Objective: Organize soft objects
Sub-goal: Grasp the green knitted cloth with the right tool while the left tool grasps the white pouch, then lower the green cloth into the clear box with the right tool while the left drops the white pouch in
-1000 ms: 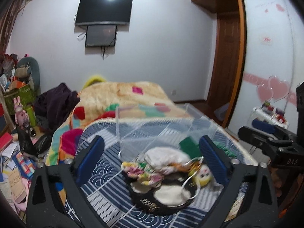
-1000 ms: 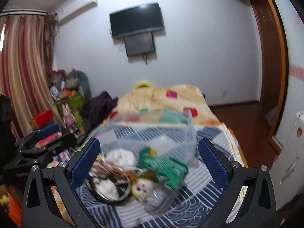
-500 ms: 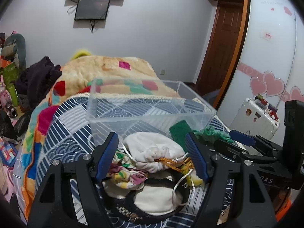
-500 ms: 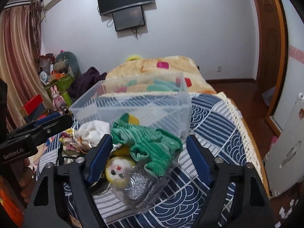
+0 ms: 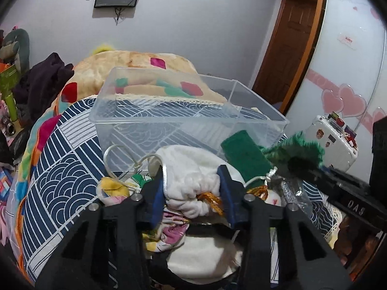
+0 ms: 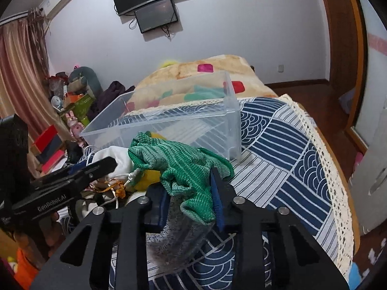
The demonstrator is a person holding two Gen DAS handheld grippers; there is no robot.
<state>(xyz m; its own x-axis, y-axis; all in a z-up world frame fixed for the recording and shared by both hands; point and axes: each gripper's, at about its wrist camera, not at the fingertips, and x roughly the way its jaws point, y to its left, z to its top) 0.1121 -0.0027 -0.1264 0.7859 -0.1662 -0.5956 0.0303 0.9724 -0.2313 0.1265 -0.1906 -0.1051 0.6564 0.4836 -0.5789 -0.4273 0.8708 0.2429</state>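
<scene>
Both tools are matte black. The left gripper (image 5: pixel 192 188) carries blue pads (image 5: pixel 157 198) inside its fingers, with round silver screws (image 5: pixel 136 197) at the joints and triangular cut-outs in its frame. The right gripper (image 6: pixel 189 194) is built alike; beside it, the left's body shows white "GenRobot.AI" lettering (image 6: pixel 52 205).

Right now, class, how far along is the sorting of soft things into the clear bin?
Nothing looks done: the clear bin shows no soft items inside. In hand: the left hand-held gripper is shut on the white pouch, and the right hand-held gripper is shut on the green knit cloth. Left: both of these, plus the floral fabric and the rest of the pile beside the bin.
</scene>
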